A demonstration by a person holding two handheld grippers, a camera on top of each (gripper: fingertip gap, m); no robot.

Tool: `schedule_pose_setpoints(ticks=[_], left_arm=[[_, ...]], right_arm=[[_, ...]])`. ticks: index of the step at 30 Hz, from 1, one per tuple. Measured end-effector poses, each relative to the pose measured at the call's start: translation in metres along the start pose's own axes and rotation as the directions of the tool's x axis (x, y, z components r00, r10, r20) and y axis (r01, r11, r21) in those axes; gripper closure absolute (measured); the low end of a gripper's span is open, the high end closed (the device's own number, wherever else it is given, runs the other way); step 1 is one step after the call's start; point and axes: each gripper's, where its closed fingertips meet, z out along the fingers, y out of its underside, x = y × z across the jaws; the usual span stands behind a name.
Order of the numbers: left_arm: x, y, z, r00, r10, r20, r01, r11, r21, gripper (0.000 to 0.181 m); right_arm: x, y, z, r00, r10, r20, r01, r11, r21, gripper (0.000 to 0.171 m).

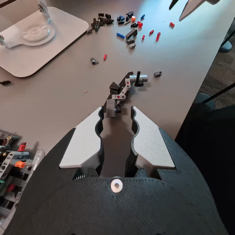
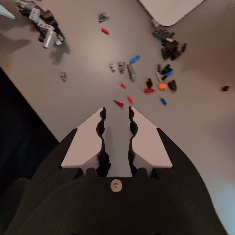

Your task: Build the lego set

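Observation:
A small black and grey lego assembly (image 1: 122, 91) lies on the grey table, just ahead of my left gripper (image 1: 116, 108), which is open and empty. The same assembly shows blurred at the top left of the right wrist view (image 2: 44, 29). My right gripper (image 2: 116, 108) is open and empty above the table, just short of a red pointed piece (image 2: 118, 103) and a red pin (image 2: 130, 99). Loose pieces lie scattered beyond: red, blue, grey, black and one orange brick (image 2: 162, 86). The right gripper's fingers show at the top right of the left wrist view (image 1: 188, 11).
A white monitor stand base (image 1: 38, 42) sits at the far left. A larger lego build (image 1: 11, 169) sits at the lower left. A heap of black pieces (image 1: 103, 20) lies far ahead. The table edge (image 1: 190, 114) runs along the right, with dark floor beyond. Some 25 cm of space lies between my two pairs of fingers. The red pointed piece (image 2: 118, 103) is about 5 cm from my right fingertips. It turns up in the left wrist view (image 1: 157, 37) as well. About 5 cm separates my right fingertips from the red pin (image 2: 130, 99). The left camera catches it too, in the left wrist view (image 1: 151, 32).

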Motion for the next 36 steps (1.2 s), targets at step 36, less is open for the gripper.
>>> schedule_pose_setpoints(ticks=[36], left_arm=[[0.040, -0.003, 0.003, 0.998, 0.045, -0.052, -0.042, 0.997, 0.059, 0.138]], right_arm=[[0.101, -0.064, 0.076, 0.994, 0.093, -0.060, -0.086, 0.990, 0.110, 0.163]])
